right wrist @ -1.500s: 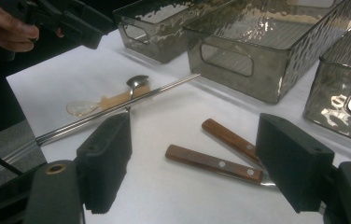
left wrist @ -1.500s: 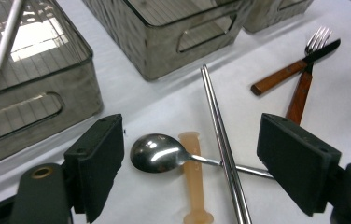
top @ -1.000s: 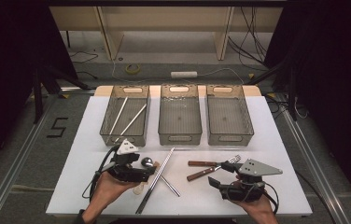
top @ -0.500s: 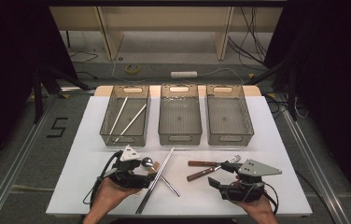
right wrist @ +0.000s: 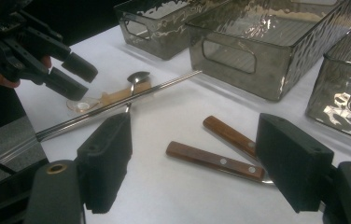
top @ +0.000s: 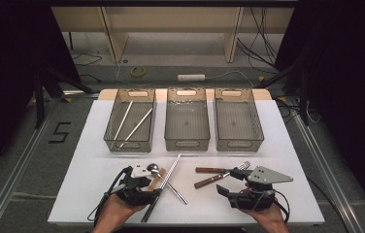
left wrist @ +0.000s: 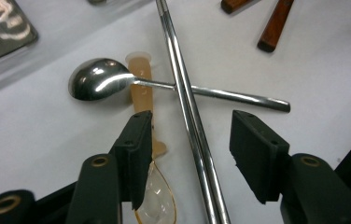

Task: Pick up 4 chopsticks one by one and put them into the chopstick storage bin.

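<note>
White tabletop (top: 83, 165) with three smoked clear plastic bins in a row at the far side: left bin (top: 131, 120) holds a couple of long silver metal chopsticks (top: 135, 127), middle bin (top: 186, 119) and right bin (top: 238, 119) look bare inside.

Left gripper (top: 154, 187) at near left, jaws apart, low over the tabletop. In the left gripper view its jaws straddle a pair of long silver metal chopsticks (left wrist: 190, 107) that run between them without touching either pad. The pair lies across the handle of a shiny metal spoon (left wrist: 117, 84). A translucent amber plastic spoon (left wrist: 145, 135) lies under the metal spoon's neck, its handle just beside the left jaw and its clear bowl partly hidden under it.

Right gripper (top: 236, 175) at near right, jaws wide apart, holding nothing. Just ahead of it lie two wooden-handled utensils (right wrist: 220, 161) (right wrist: 229, 135), handles angled toward each other; high view shows fork tines (top: 242, 166) on one, touching or under the gripper tip, cannot tell which.
</note>
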The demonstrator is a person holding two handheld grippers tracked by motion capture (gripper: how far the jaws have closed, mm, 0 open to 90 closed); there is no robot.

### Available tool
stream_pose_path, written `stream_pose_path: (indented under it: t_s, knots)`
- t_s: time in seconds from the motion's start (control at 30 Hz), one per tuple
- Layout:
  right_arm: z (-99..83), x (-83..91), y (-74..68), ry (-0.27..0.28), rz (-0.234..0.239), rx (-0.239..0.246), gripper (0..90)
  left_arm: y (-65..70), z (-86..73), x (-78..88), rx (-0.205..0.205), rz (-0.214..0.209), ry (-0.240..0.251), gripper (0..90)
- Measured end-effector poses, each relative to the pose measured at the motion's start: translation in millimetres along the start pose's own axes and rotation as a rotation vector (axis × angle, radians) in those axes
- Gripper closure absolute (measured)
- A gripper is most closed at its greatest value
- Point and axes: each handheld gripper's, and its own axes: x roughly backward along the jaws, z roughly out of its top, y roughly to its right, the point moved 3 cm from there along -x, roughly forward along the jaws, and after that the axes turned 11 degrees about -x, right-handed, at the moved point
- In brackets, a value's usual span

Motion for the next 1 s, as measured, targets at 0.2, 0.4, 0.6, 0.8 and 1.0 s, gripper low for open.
stream_pose_path:
  t_s: [0.2,0.4,0.6,0.8,1.0]
  knots:
    - [0.4,-0.9,-0.5,0.000,-0.002,0.005,28.9,0.4,-1.9,-4.5,-0.006,0.001,-0.018,57.9]
    - [-0.2,-1.6,-1.0,-0.005,-0.004,0.008,29.1,1.4,-0.8,-10.7,-0.016,0.004,-0.030,64.0]
    - [-0.3,-2.4,-2.4,-0.008,-0.004,0.013,29.2,1.7,0.6,-14.7,-0.014,-0.002,-0.032,67.5]
    - [-0.3,-2.7,-2.3,-0.013,-0.003,0.014,29.2,11.5,1.0,-10.3,-0.040,-0.030,-0.024,67.4]
    - [-0.4,-2.0,-1.8,-0.009,-0.003,0.013,29.2,18.9,-1.2,-12.4,-0.034,-0.060,-0.043,69.4]
